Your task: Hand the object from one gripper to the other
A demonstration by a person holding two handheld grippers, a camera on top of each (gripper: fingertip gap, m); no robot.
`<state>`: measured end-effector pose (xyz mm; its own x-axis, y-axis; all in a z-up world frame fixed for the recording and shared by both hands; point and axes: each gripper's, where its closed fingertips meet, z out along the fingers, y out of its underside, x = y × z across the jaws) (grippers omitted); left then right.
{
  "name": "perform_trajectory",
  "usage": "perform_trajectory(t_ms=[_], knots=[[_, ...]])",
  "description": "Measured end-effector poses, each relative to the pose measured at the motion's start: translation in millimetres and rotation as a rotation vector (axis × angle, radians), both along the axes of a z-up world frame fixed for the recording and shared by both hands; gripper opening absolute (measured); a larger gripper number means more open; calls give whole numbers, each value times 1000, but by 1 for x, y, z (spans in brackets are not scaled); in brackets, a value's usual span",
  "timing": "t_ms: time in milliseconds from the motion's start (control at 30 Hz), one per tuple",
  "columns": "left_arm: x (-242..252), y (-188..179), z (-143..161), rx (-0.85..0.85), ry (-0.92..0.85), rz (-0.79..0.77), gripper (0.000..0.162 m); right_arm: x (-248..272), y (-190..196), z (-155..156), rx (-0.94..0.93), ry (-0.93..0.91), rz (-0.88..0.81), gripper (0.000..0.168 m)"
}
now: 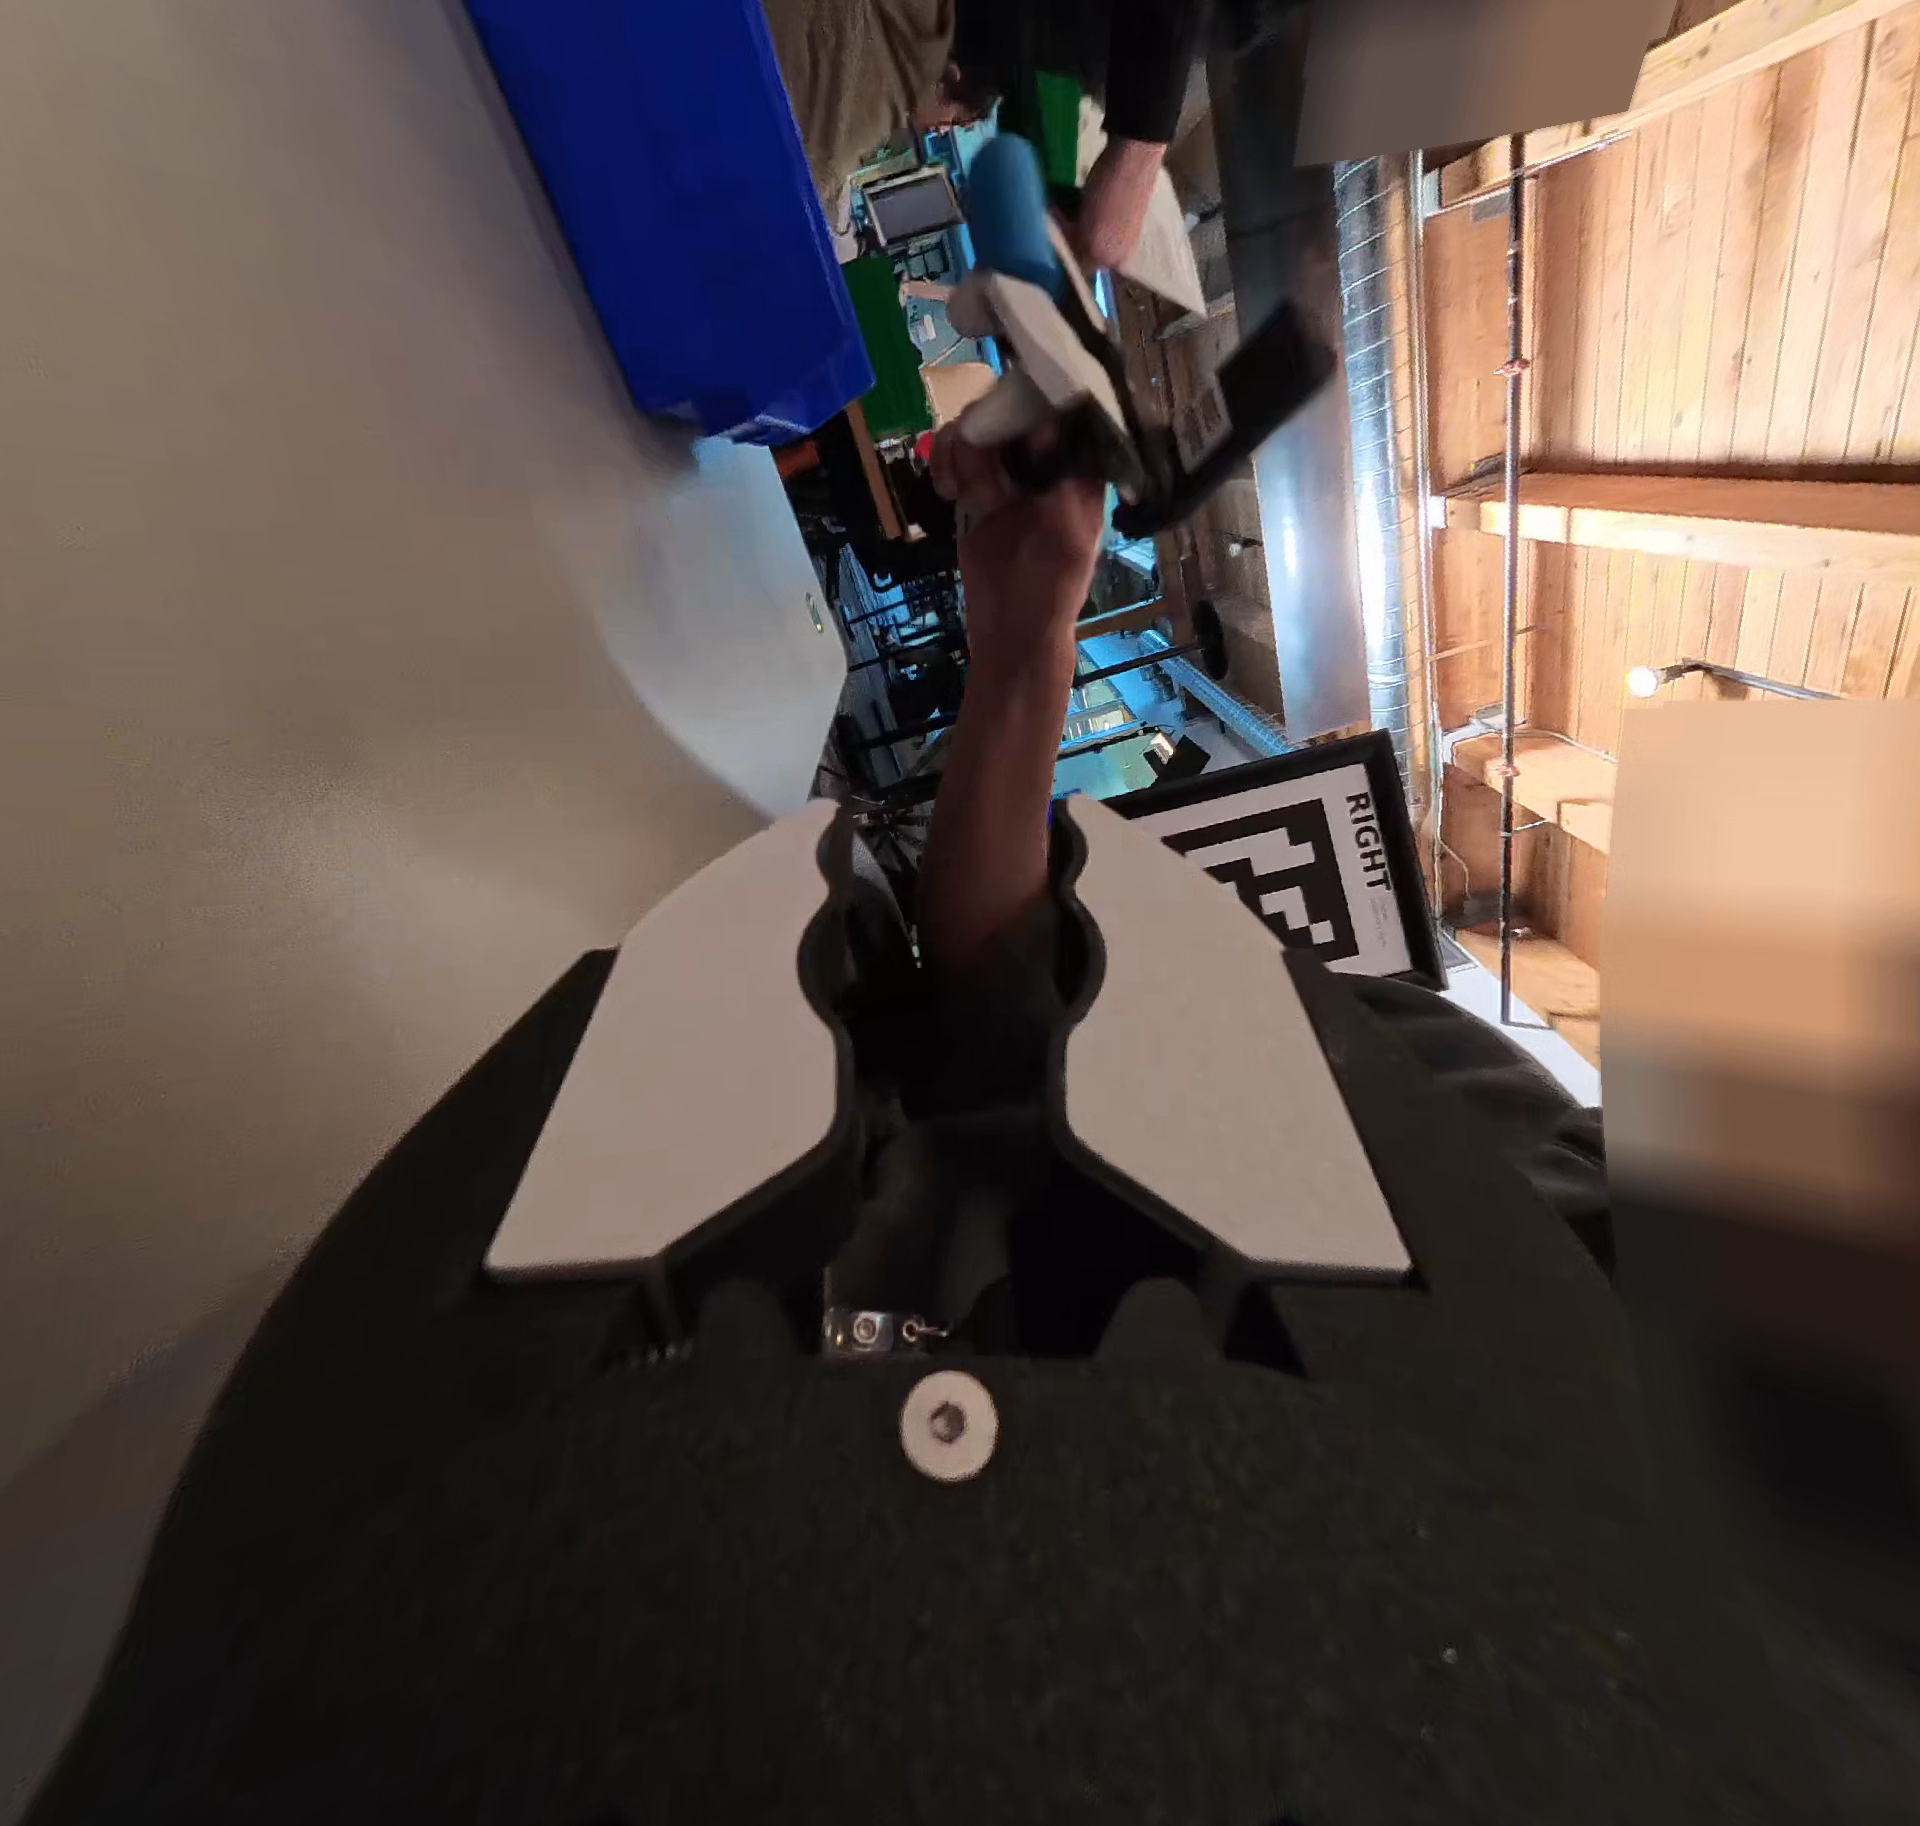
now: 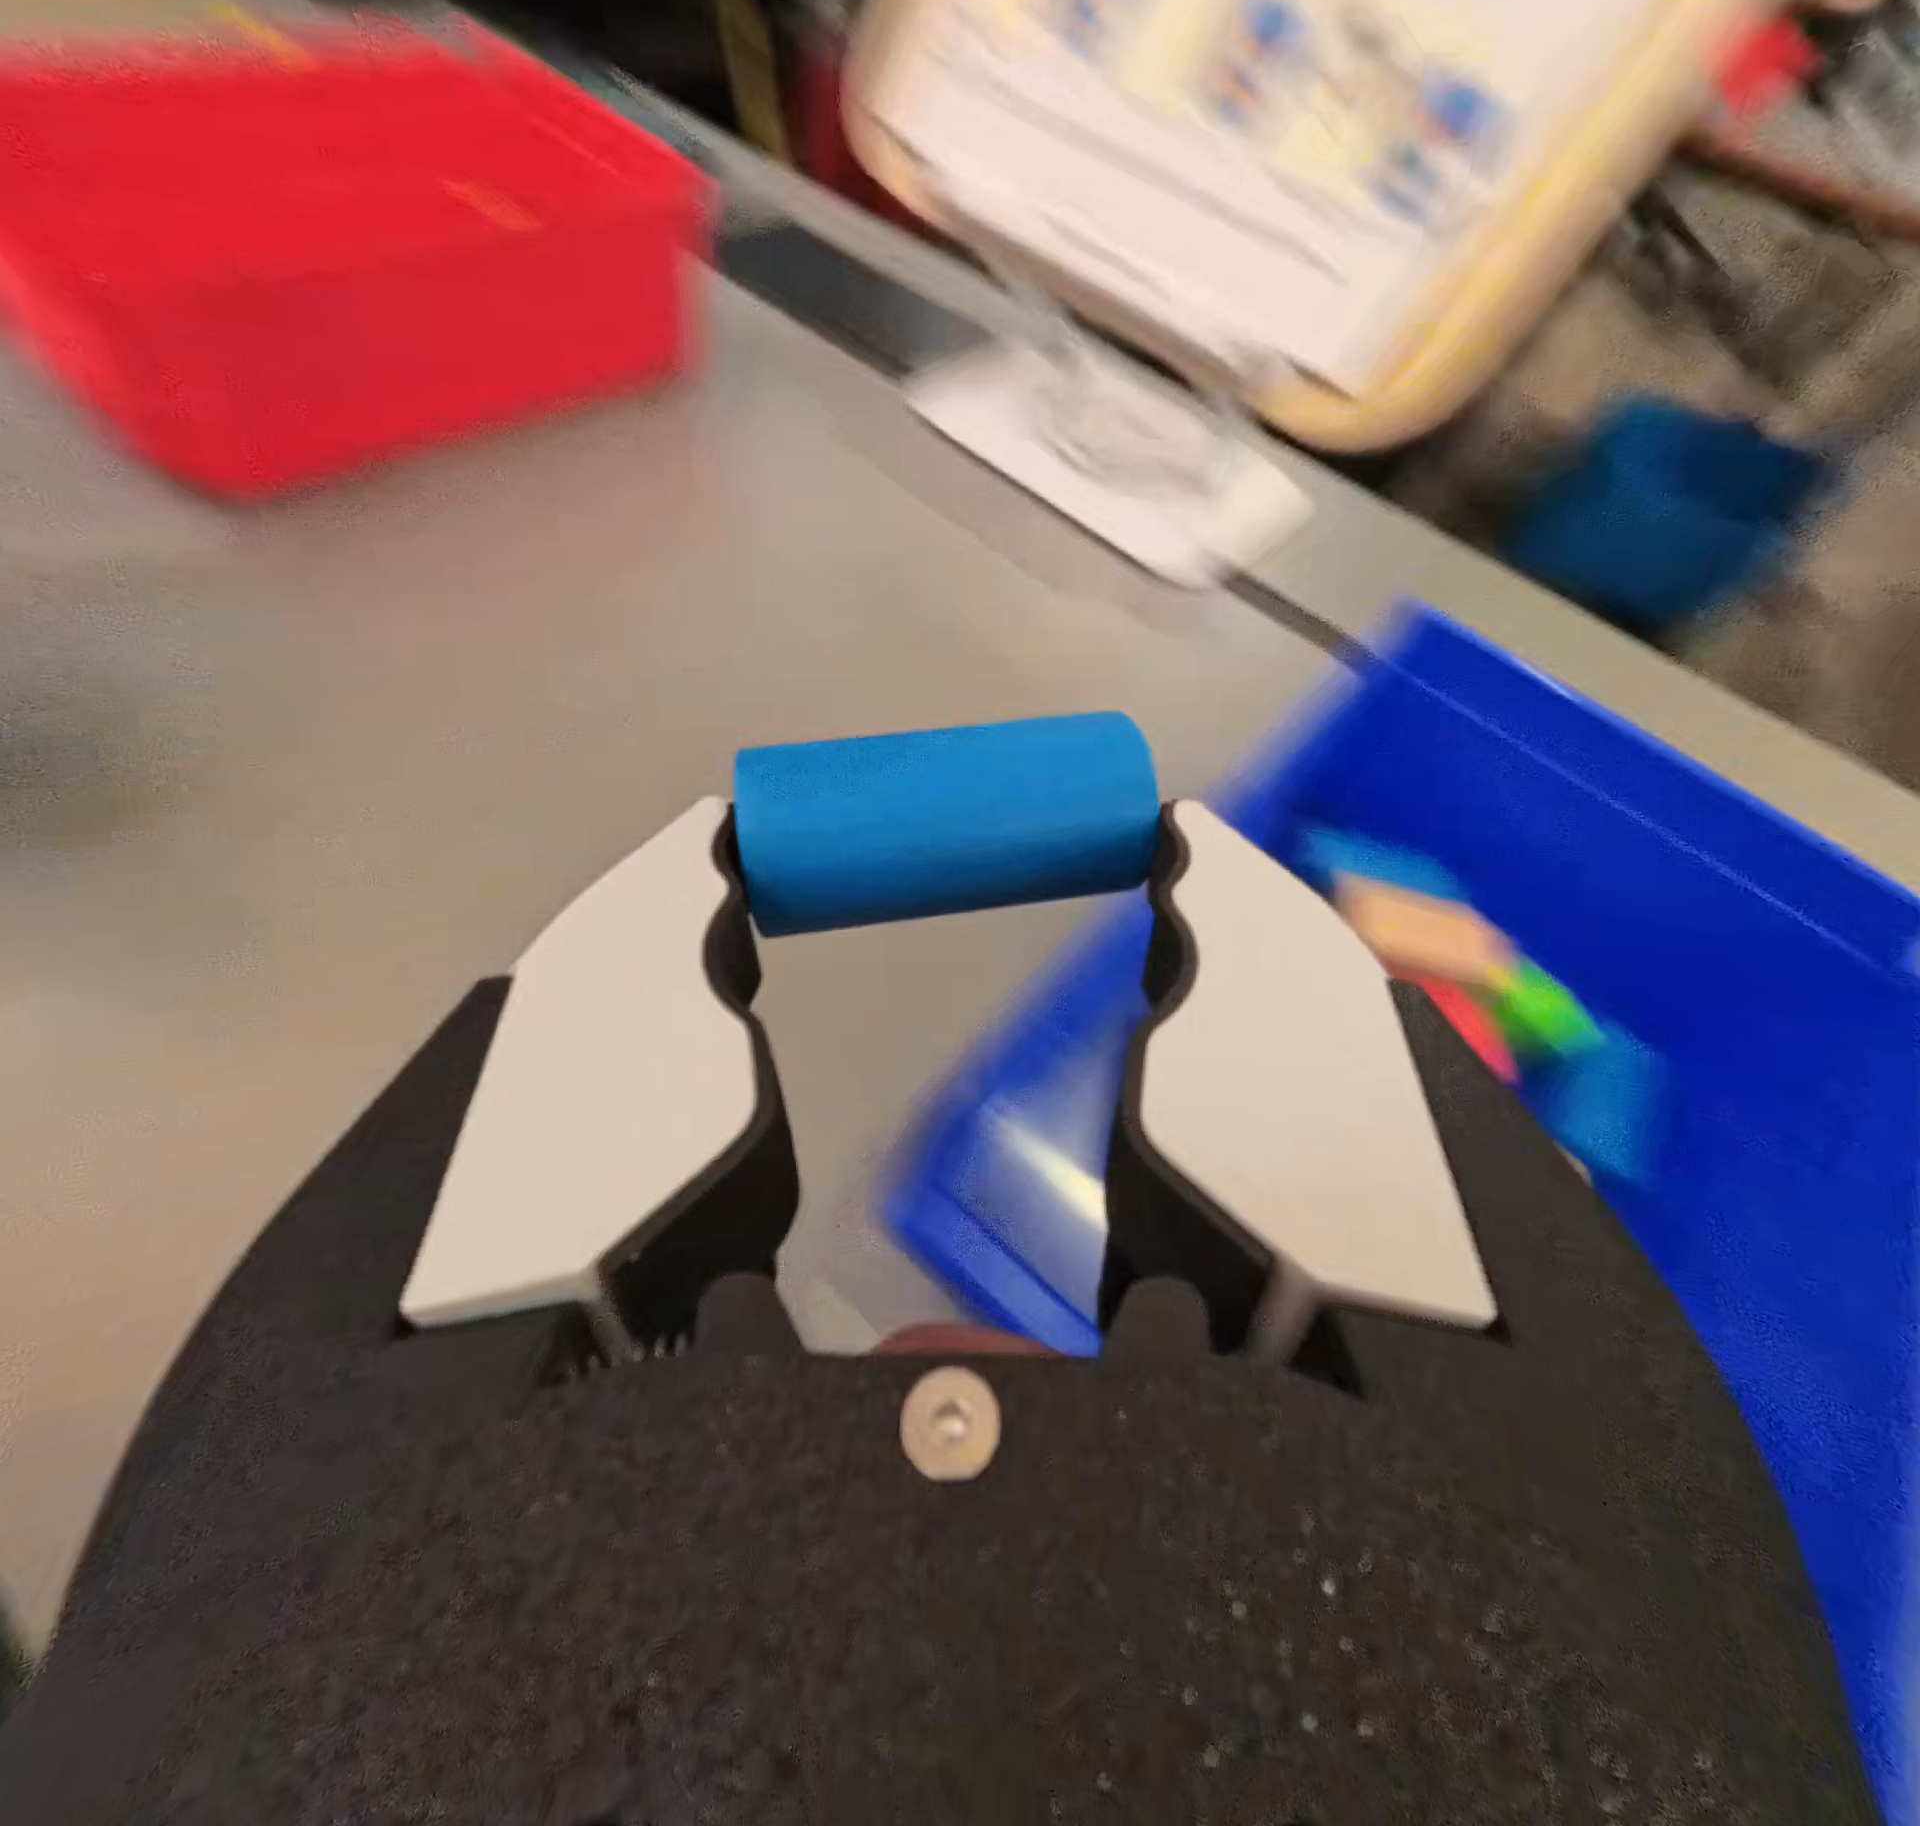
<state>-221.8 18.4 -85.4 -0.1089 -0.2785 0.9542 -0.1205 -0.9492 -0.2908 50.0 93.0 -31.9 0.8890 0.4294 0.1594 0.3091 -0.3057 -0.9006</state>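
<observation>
A blue foam cylinder lies crosswise between the fingertips of my right gripper, which is shut on its two ends and holds it above the grey table. In the left wrist view the same cylinder shows far off in the right gripper, held up by a person's hand and forearm. My left gripper is open and empty, tilted sideways, well short of the cylinder.
A red bin stands on the table at the far left. A blue bin with several coloured pieces sits at the right; it also shows in the left wrist view. A framed marker card is near the left gripper.
</observation>
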Motion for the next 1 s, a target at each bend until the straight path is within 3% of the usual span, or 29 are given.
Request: perform_trajectory(t_ms=[67, 167, 333, 533, 700, 733, 767, 867, 933, 1000], knots=[[2, 0, 1, 66, 32, 1, 33, 78, 12, -14, -135, -124, -228, 73], [6, -6, -5, 133, 89, -20, 33, 141, 14, -67, -538, -135, -407, 73], [10, -15, -1, 80, 53, -58, 33, 167, 17, -130, -930, -197, -457, 74], [5, -12, 2, 114, 65, -40, 33, 170, 16, -162, -1165, -231, -489, 74], [4, -7, -4, 177, 129, -9, 35, 168, 19, -162, -1151, -218, -495, 74], [3, -5, -8, 209, 153, -3, 38, 168, 20, -156, -1116, -211, -499, 80], [1, -4, -11, 246, 181, 5, 42, 168, 20, -144, -1046, -208, -518, 87], [-4, 3, -18, 338, 267, 36, 50, 147, 17, -80, -667, -111, -524, 84], [-9, 10, -17, 428, 318, 71, 51, 98, 1, -46, -396, 13, -403, 73], [-18, 19, -11, 532, 377, 124, 51, 25, -29, -33, -202, 201, -192, 71]])
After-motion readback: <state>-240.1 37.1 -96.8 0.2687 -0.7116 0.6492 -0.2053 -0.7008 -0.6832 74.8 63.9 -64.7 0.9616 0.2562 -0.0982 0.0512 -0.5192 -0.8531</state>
